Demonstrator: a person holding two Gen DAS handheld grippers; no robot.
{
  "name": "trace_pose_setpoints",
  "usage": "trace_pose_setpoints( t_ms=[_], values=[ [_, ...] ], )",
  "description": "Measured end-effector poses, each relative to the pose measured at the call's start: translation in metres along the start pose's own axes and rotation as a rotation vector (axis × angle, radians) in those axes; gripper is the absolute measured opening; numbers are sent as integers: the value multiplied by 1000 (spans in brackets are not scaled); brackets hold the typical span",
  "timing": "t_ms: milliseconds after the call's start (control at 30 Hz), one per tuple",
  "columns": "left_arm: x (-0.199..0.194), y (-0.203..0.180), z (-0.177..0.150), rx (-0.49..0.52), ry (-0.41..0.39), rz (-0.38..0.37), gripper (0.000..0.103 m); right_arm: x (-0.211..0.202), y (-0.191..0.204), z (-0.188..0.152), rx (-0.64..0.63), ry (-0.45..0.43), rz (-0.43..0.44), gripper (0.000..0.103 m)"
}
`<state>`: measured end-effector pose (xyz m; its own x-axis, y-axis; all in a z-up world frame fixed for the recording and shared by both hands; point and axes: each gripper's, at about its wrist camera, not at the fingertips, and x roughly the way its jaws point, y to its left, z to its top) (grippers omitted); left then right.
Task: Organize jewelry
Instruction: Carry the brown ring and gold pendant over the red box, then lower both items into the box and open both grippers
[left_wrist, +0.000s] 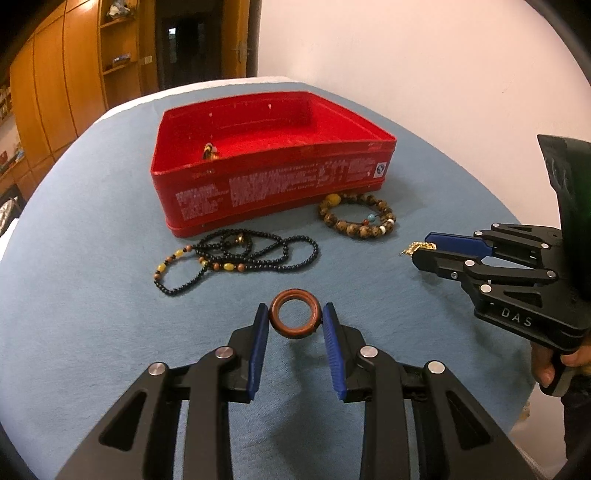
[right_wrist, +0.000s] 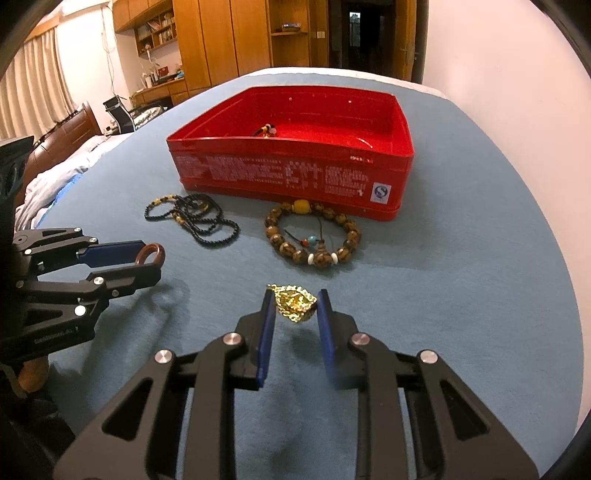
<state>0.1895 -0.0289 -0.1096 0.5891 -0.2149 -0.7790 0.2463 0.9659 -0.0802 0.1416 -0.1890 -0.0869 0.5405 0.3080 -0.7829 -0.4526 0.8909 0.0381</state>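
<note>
Tilting downward, the left gripper (left_wrist: 295, 318) clamps an upright brown ring (left_wrist: 294, 313); the right gripper (right_wrist: 295, 303) pinches a gold pendant (right_wrist: 296, 302).

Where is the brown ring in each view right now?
Left wrist view: brown ring low centre, between the left tongs.
Right wrist view: same ring at the left edge, at the tips of those tongs.
Shared landmark: red box, beyond the ring in both.
</note>
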Motion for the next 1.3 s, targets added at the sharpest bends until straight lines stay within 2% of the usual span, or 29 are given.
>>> trace_pose_setpoints(
  t_ms=[500,833,1133,1300],
  values=[
    [-34,-2,16,30,-57,24,30,-29,2,6,-8,-42,-1,21],
    [-52,4,38,57,-95,23,30,-40,1,25,-38,-65,-7,21],
    [-46,28,89,80,-120,41,30,-37,-8,69,-79,-76,-11,21],
    [-32,42,122,85,-119,47,30,-20,-24,113,-64,-62,15,21]
  ],
)
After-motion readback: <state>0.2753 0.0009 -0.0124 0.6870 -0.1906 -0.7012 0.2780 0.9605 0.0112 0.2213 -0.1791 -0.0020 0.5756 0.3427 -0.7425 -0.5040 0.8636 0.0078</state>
